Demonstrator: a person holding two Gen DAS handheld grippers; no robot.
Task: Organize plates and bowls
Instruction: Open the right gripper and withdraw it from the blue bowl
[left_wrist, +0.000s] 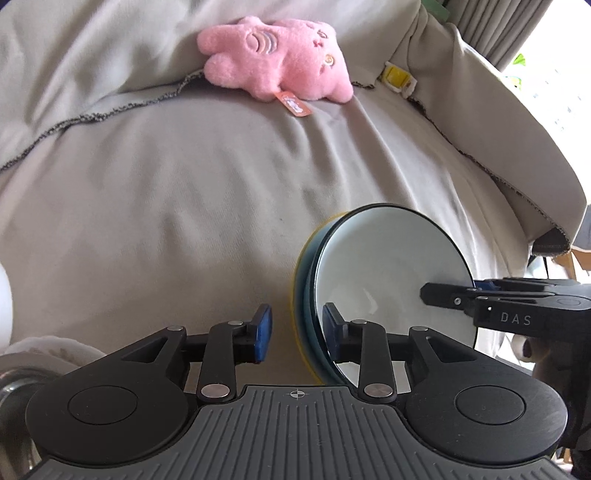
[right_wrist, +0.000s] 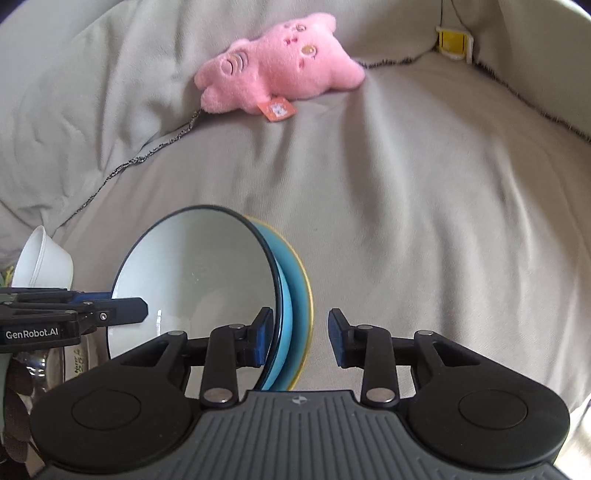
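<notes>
Both the left hand-held gripper (left_wrist: 297, 334) and right hand-held gripper (right_wrist: 301, 338) stand slackened astride opposite rims of the tilted 3-dish stack (left_wrist: 391, 280), apparently releasing; next, withdraw clear.

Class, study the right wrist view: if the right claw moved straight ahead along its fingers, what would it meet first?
Probably the stacked bowls' rim, already between the right claw's open fingers; beyond that, the grey sofa cover. Depth is uncertain.
</notes>
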